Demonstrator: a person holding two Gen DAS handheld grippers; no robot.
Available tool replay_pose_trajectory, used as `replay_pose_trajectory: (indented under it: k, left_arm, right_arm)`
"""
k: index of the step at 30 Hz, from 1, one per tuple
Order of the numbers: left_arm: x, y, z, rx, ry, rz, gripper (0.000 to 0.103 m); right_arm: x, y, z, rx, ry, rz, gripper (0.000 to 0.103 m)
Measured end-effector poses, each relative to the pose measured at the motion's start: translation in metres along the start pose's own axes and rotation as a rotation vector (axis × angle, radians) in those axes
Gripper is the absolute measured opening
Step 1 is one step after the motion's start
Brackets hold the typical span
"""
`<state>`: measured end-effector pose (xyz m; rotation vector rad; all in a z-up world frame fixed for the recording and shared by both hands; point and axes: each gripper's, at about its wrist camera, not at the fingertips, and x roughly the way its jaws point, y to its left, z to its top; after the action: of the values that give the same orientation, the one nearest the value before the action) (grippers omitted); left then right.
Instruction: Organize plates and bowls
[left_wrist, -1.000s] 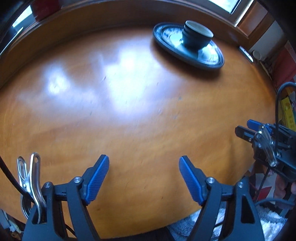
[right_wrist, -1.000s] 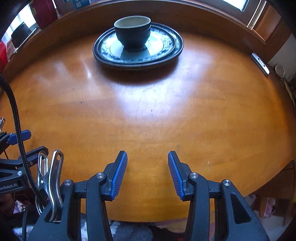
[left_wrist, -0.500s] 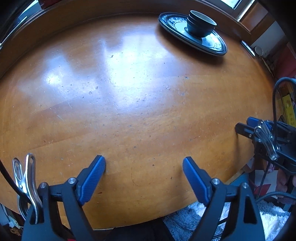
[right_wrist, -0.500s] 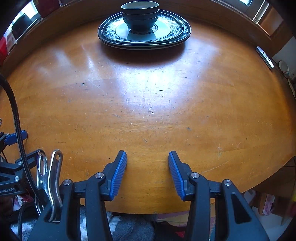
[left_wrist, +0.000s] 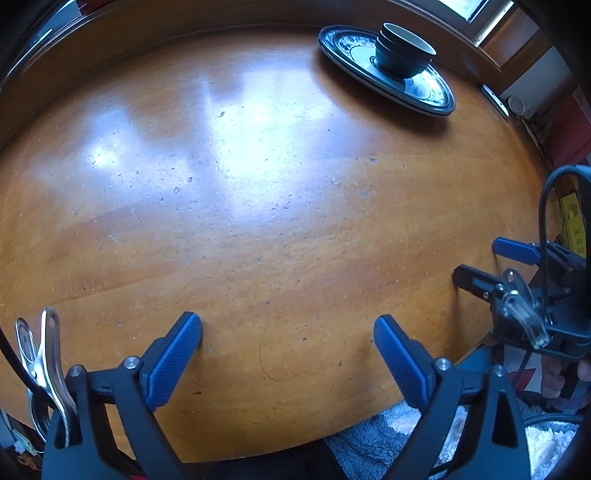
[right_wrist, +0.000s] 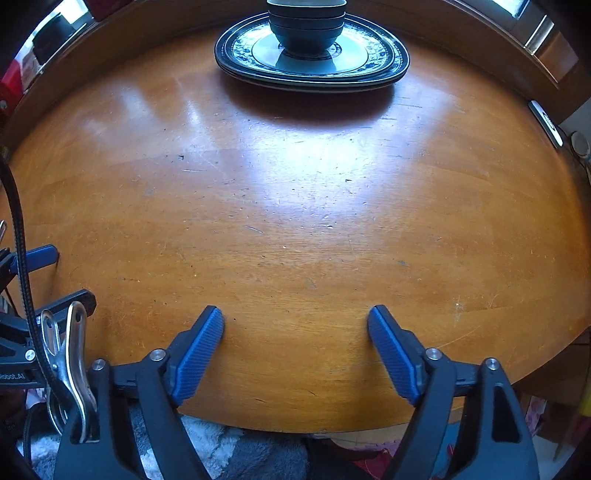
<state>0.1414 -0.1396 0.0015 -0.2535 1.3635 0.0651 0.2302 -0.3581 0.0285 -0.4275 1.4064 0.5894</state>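
Bench (right_wrist: 295, 221), wooden, glossy, scuffed. Left gripper (left_wrist: 288, 328): blue pads spread wide over the near edge, jaws just opened further, nothing between them. Right gripper (right_wrist: 295, 321): jaws likewise just opened wide, empty, above bare wood. Plates (right_wrist: 376, 62), stacked, blue-patterned, at the far edge of the bench, well apart from both grippers. Bowls (right_wrist: 306, 26), dark, nested, standing on the plates' centre.

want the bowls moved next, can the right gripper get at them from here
Probably yes: the right gripper is open and empty, and only bare table lies between it and the stacked bowls on the plates.
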Motion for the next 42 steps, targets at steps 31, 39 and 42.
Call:
replay_pose_trajectory:
  k: [31,39,42]
  left_arm:
    - [0.003,0.003,0.000,0.000,-0.013,0.009,0.101]
    - [0.004,0.003,0.004,-0.005,-0.014,0.008,0.102]
    - [0.004,0.003,0.004,-0.004,-0.014,0.008,0.102]
  right_arm:
    - [0.005,0.000,-0.011,0.017,0.004,-0.010,0.096]
    - [0.005,0.000,-0.012,0.018,0.002,-0.010,0.099]
    - [0.005,0.000,-0.012,0.018,0.002,-0.010,0.101]
